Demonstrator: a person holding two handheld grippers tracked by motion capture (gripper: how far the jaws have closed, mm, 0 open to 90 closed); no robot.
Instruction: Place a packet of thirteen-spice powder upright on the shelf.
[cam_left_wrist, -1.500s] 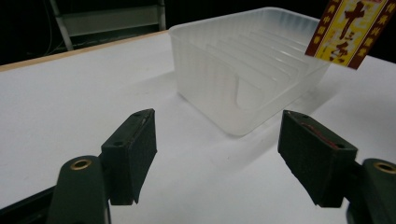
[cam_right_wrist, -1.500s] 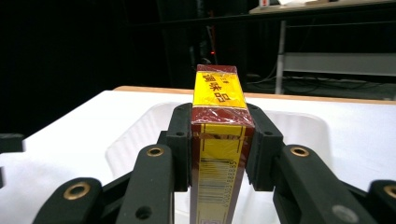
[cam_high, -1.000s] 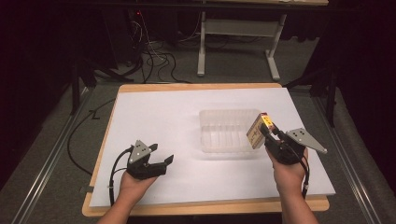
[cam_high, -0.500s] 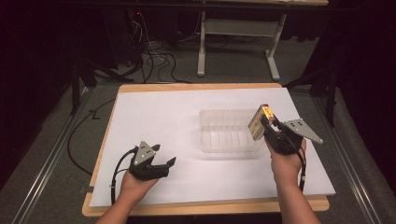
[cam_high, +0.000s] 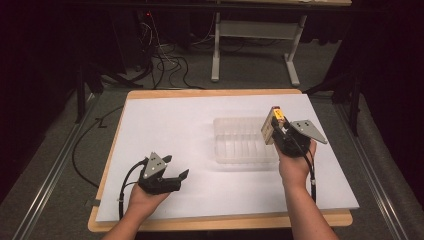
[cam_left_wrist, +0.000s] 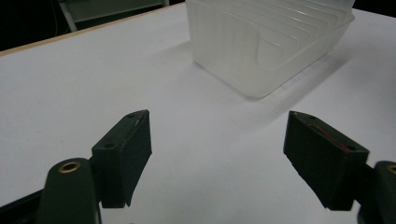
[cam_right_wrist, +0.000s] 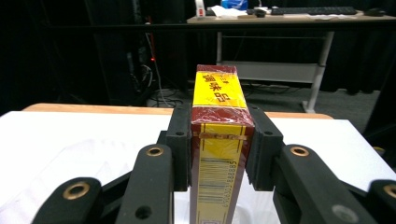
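**Right gripper view: box clamped, bin just ahead**

Right gripper view shows the right tongs clenched on a narrow red-and-yellow box, jaws pressing its two broad faces, barcode end toward the camera. From the high view, the box is held in the air at the right end of the clear plastic bin, which sits on the white tabletop; whether the box is already over the bin's rim or just beside it is hard to tell from this angle.

The step in hand looks like lowering the box into the bin. To do it well, bring the box squarely over the bin's opening, keep it level with the ribbed floor, lower it clear of the right wall, and release only once it rests.

The left tongs, jaws spread wide and holding nothing, sit low on the tabletop, well apart from the bin on its near-left side.
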